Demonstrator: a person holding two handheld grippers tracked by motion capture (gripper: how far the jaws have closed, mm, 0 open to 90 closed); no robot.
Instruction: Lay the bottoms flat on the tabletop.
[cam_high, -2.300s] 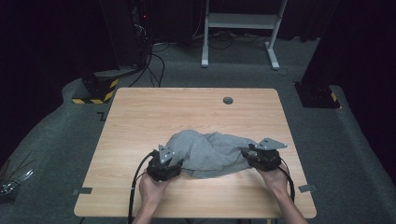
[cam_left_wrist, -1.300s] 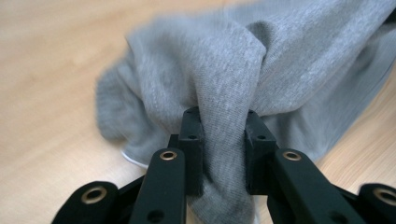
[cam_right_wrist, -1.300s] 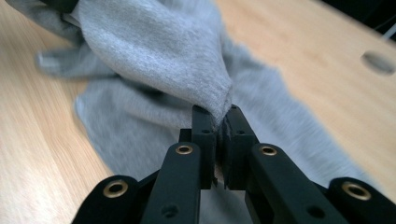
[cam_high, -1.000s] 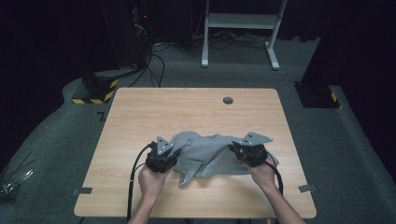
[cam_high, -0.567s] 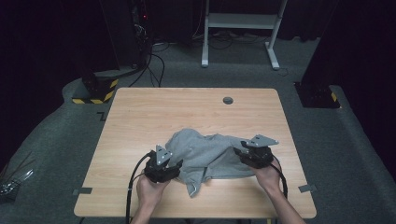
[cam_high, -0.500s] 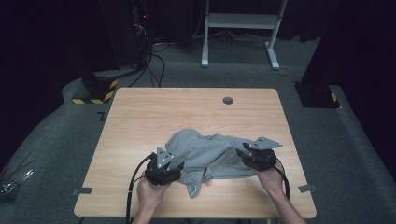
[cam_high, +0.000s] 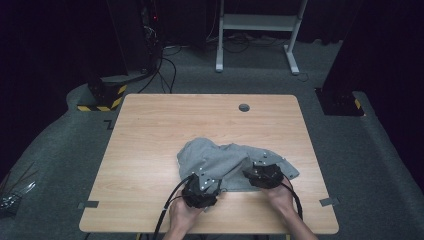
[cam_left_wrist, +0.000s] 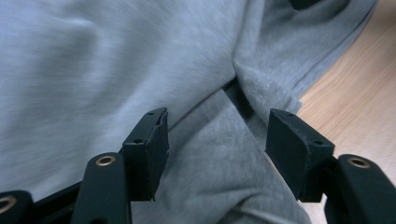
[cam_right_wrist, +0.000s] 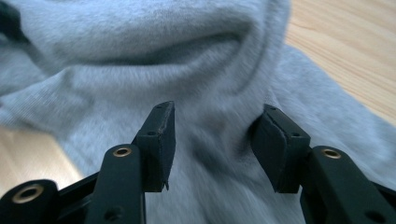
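Lying crumpled on the table (cam_high: 150, 135), the grey garment (cam_high: 220, 157) is sitting between both grippers. The left gripper (cam_left_wrist: 217, 140) is hovering at its near edge, jaws apart, gripping nothing. The right gripper (cam_right_wrist: 212, 140), at its right edge, has just been opening, cloth lying loose between its pads.

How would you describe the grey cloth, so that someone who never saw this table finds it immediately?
Start from the wooden table. On its near half, just ahead of the person's two hands, lies the grey cloth, crumpled into a soft heap. It is the sole fabric there; the table's small round dark hole sits far behind it.
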